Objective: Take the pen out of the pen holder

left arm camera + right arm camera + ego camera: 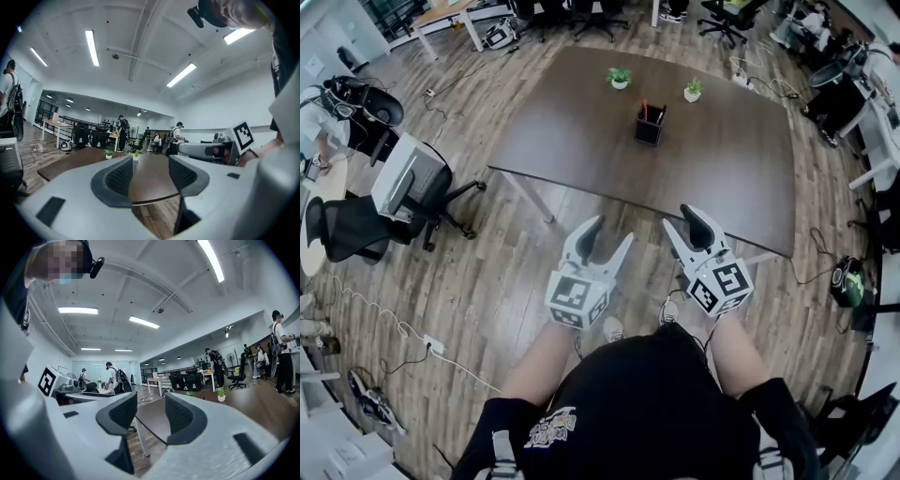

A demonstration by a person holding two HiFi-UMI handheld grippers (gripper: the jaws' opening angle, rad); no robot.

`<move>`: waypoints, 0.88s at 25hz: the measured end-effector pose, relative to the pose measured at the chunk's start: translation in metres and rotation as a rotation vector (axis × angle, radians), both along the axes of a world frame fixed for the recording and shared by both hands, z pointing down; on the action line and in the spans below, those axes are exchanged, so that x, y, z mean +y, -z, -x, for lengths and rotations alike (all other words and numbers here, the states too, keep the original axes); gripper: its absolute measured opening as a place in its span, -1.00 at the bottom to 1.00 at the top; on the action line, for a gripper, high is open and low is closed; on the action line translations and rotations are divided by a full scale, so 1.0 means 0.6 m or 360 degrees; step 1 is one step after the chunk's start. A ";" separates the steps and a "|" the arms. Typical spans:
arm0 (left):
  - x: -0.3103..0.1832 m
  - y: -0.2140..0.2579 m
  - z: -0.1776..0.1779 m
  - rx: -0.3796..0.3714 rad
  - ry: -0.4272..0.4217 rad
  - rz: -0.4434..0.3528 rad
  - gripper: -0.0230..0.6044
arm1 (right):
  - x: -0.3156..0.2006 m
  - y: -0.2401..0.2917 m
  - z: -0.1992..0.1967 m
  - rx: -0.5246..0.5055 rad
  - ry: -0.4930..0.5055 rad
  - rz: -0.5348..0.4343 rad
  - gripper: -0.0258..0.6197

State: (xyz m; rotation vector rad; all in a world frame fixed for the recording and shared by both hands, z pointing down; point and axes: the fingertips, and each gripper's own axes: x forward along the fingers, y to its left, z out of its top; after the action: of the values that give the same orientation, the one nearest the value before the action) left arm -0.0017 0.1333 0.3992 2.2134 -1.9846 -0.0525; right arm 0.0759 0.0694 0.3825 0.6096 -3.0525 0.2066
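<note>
Pens (645,110) are standing upright in the black pen holder (649,127), out on the dark wooden table (581,141) and well apart from both grippers. Closest in, the person (647,403) in a black T-shirt is standing on the plank floor (487,281), short of the table's near edge. The left forearm (542,358) and right forearm (737,352) are stretching forward side by side.

The left gripper (607,239) is pointing level toward the table. Its jaws are gaping wide and gripping nothing; in the left gripper view only tabletop and floor are showing in the gap (150,176). The right gripper (682,225) is riding just beside it, also level, with its jaws spread apart and empty (149,416).

Beyond the holder, two small potted plants (619,78) are sitting near the table's far edge, one on each side. Off to the left, an office chair (408,183) is standing on the floor. Farther back, people with backpacks (123,127) are standing among desks and chairs.
</note>
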 end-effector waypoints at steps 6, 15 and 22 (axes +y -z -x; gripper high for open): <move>-0.010 -0.011 0.017 0.0047 0.0001 0.0005 -0.23 | -0.014 -0.002 0.016 0.0024 -0.0009 -0.0008 -0.28; -0.096 -0.023 0.041 0.0059 0.0031 0.0010 -0.23 | -0.101 -0.005 0.045 0.0033 0.0025 -0.0005 -0.21; -0.209 -0.027 0.065 0.0051 0.0072 0.0031 -0.23 | -0.220 -0.014 0.068 0.0024 0.0056 0.0033 -0.20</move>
State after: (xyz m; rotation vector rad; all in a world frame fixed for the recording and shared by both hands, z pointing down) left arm -0.0407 0.0080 0.4153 2.1426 -2.0098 -0.0734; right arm 0.0350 -0.0629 0.3911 0.5532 -3.0397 0.2311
